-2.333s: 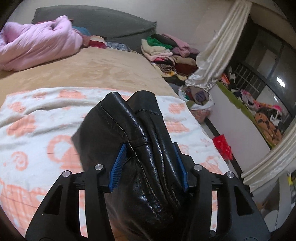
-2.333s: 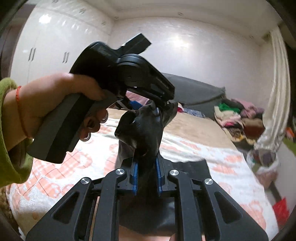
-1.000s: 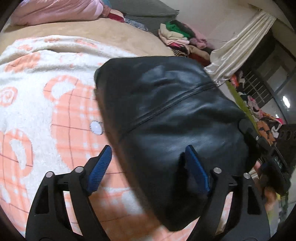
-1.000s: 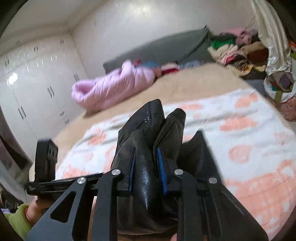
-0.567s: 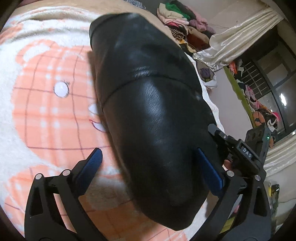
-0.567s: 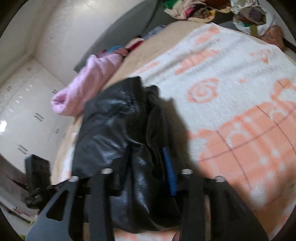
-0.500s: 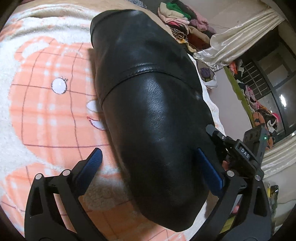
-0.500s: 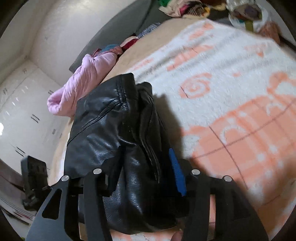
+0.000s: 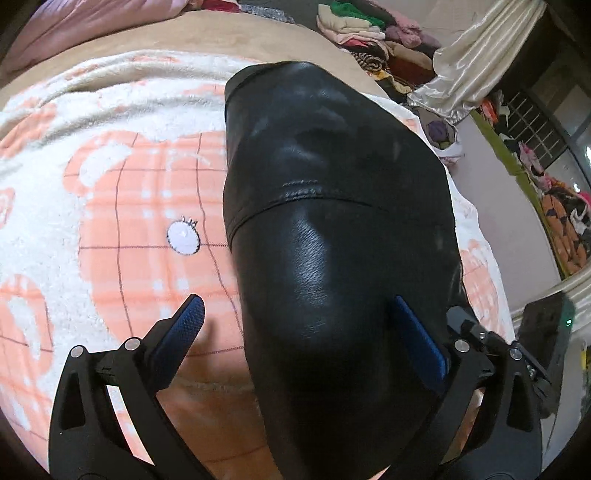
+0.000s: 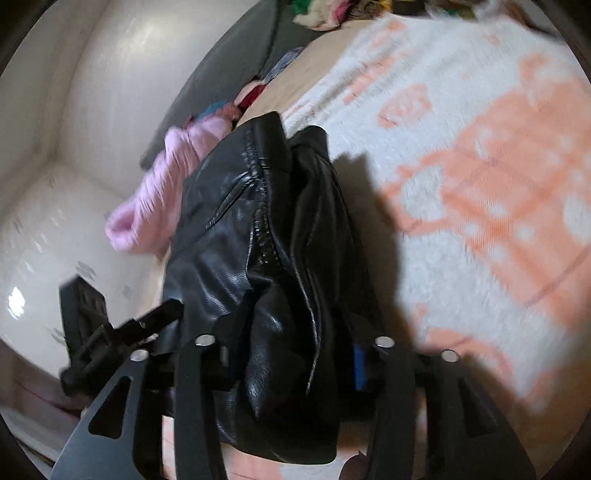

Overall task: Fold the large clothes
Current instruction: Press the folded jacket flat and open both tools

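Peach-and-white blanket bore the folded black leather jacket.
Left gripper gaped wide astride it; right gripper, jaws just widening, loosely straddled its bunched edge.

A white blanket with orange bear pattern covered the bed. A pink quilt lay at the left of the right wrist view. Piled clothes and a cream curtain stood upper right.
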Motion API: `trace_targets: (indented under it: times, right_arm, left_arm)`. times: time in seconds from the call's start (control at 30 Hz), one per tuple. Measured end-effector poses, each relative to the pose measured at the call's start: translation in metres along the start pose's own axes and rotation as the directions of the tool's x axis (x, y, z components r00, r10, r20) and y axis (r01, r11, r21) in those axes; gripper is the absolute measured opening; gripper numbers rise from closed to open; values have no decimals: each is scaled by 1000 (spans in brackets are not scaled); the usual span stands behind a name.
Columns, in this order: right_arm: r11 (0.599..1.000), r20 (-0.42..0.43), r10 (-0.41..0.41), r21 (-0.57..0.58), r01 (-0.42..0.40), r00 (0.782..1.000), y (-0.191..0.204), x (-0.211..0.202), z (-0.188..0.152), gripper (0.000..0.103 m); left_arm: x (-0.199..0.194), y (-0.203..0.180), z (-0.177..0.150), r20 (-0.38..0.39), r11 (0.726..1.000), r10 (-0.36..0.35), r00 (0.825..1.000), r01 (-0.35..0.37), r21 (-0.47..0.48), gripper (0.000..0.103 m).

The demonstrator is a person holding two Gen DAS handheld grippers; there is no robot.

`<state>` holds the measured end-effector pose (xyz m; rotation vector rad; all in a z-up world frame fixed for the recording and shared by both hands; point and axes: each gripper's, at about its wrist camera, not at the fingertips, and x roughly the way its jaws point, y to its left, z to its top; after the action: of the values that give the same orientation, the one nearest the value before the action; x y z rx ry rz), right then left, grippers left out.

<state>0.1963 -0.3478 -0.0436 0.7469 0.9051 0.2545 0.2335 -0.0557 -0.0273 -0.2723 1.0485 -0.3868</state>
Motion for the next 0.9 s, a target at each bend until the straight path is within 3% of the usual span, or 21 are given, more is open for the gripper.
trace_targets:
  times: [0.03,0.07,0.2,0.27,0.43,0.6,0.63,0.67,0.7,0.77,0.83,0.9]
  right_arm:
    - [1000,-16,-5,-20,4,1000,2,-4,5,78]
    - [999,-19,-8,-39,7,1000,4,-10,9,85]
    - [991,92,-32,-128,43,995,17,-38,31,88]
    - [990,69,-13,-142,22,998,26,-31,50,88]
    - [970,62,-100,-214,111,993,47,8,77,87]
    - [955,-4,-174,-244,168,985,49,46,88,87]
    - [950,-7,-181,-258,173,983,50,50,89,84]
    - [948,-10,-182,-266,173,983,50,54,88,65]
    - [944,-23,-181,-283,168,983,50,60,87,56]
    - [924,7,-198,-331,190,980,55,64,82,28]
    - [952,24,-82,-293,86,996,54,56,82,16]
    - [970,42,43,-241,-31,998,50,43,88,14]
  left_arm:
    - [0,0,-2,6,1000,-3,1000,3,-7,95]
    - [-1,0,-3,14,1000,1,1000,-1,-4,95]
    - [-6,-9,-7,41,999,35,999,-36,24,95]
    - [-7,-14,-6,46,998,51,998,-53,41,95]
    - [-8,-29,-7,65,989,94,993,-101,104,94]
    - [-9,-35,-12,87,979,125,988,-137,148,94]
    - [-9,-37,-13,90,978,128,988,-141,156,94]
    - [-9,-38,-14,91,977,131,987,-144,160,94]
    - [-8,-39,-13,91,975,134,987,-147,165,94]
    - [-8,-42,-12,90,974,142,986,-155,167,94]
    - [-5,-46,-10,83,974,138,987,-150,168,94]
    - [-4,-50,-9,87,975,132,987,-146,168,94]
